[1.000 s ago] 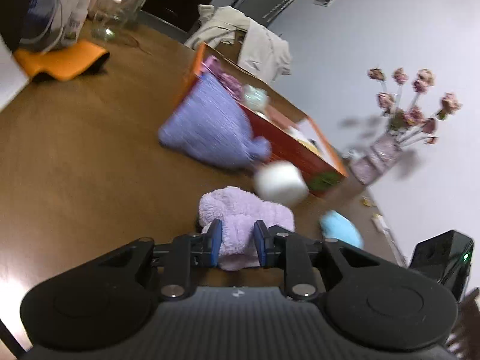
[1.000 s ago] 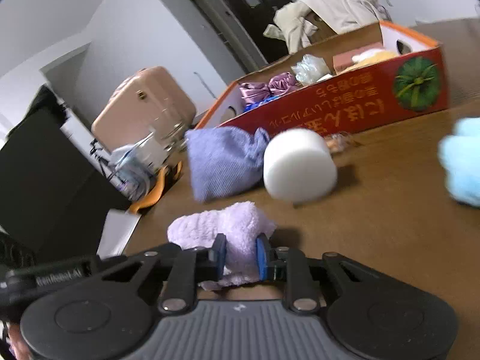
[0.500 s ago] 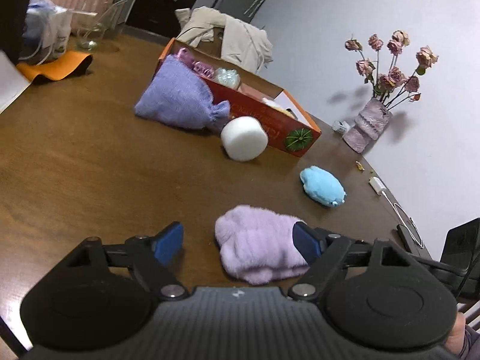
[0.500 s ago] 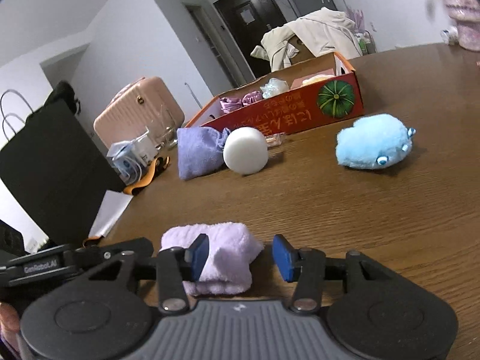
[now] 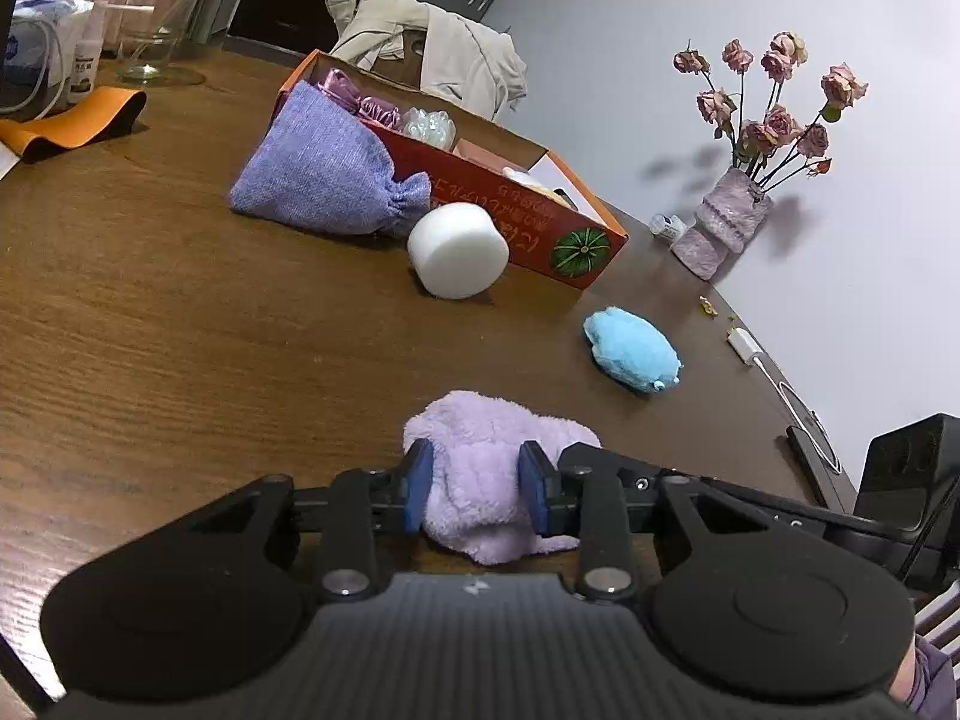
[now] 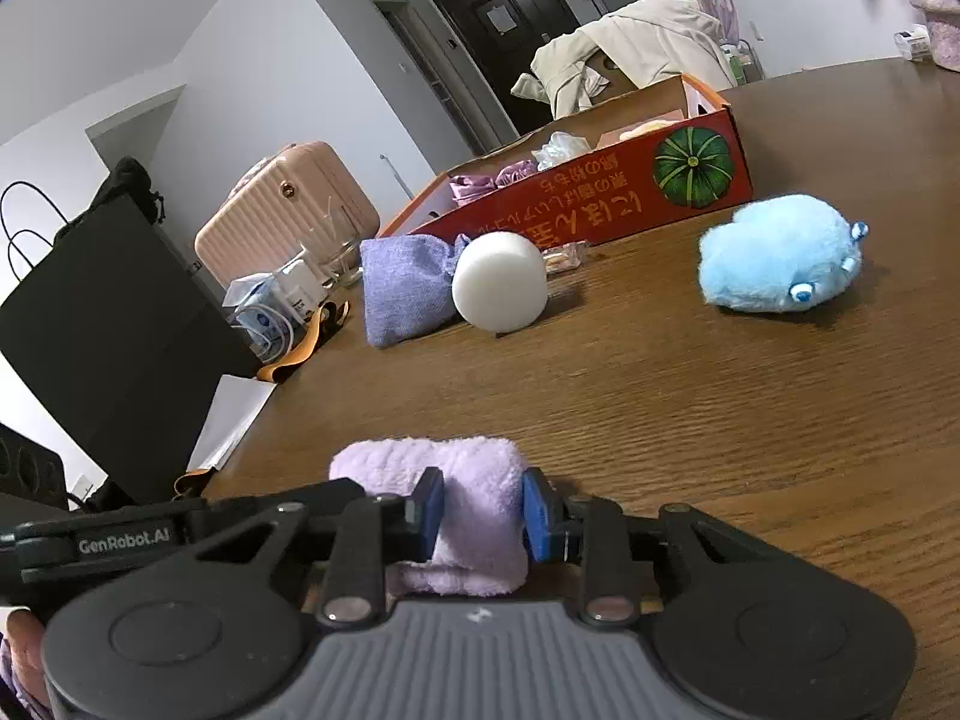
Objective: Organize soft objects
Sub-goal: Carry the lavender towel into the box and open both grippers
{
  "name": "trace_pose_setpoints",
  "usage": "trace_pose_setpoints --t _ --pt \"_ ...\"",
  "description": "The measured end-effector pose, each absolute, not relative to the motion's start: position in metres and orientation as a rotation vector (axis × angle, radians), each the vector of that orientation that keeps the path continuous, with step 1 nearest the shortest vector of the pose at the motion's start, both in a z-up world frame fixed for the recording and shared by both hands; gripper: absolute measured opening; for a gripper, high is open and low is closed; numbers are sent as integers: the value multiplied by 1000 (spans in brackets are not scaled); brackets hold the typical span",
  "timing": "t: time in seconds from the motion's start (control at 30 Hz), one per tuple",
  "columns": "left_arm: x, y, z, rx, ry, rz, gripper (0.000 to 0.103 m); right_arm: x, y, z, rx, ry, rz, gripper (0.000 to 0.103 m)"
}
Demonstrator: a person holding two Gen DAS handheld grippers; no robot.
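While the lilac fleece cloth (image 5: 480, 480) lies bunched on the brown wooden table (image 5: 150, 348), both grippers are at it from opposite ends: the left gripper (image 5: 475, 492) has its blue pads pressed into the near edge of the cloth, jaws closing on it at a narrow gap, and the right gripper (image 6: 483, 513) likewise squeezes a fold of the same cloth (image 6: 474, 498) between its blue pads, jaws closing. Farther along the table, a white foam cylinder (image 5: 459, 249) lies on its side, touching a red cardboard box (image 5: 540, 228) printed with a green pumpkin. A purple drawstring pouch (image 5: 324, 174) leans against the box's long side just beside the cylinder. A light-blue plush toy (image 5: 630, 348) sits alone near the table's edge, well apart from the cloth. Inside the box are a shiny mauve fabric piece (image 5: 366, 105) and a pale crinkled item (image 5: 429, 126). A vase of dried roses (image 5: 726, 216) stands beyond the box's far end.
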State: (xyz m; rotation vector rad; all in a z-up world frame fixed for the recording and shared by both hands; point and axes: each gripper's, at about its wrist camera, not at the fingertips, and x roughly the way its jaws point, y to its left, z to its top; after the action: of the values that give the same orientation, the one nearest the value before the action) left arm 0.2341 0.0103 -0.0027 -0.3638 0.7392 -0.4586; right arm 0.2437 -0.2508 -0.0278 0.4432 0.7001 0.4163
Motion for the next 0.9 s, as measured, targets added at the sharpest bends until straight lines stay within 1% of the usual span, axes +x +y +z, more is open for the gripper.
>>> trace_pose_setpoints --t 0.07,0.17,0.3,0.43,0.53,0.63,0.73,0.8,0.83,0.9 --pt "238 11 4 -379 724 -477 28 247 -251 -20 443 684 425 22" --pt "255 13 27 -390 663 -507 28 265 -251 7 415 632 447 22" --pt "308 17 75 -351 544 -515 28 325 -248 57 363 548 495 22" --pt "380 21 104 -328 534 -450 28 404 -238 84 360 547 529 22" --pt "427 24 109 -330 547 -413 28 461 -232 79 409 616 544 22" --pt "465 23 98 -319 601 -348 28 507 -224 63 449 684 532 22" --pt "491 20 83 -261 628 -260 28 536 -208 43 428 732 515 21" --pt "499 18 73 -206 633 -253 31 549 -195 28 389 772 496 21" --pt "501 16 69 -184 642 -239 36 553 -193 18 386 802 491 22" --pt "501 17 63 -158 647 -231 41 559 -185 6 375 836 498 23"
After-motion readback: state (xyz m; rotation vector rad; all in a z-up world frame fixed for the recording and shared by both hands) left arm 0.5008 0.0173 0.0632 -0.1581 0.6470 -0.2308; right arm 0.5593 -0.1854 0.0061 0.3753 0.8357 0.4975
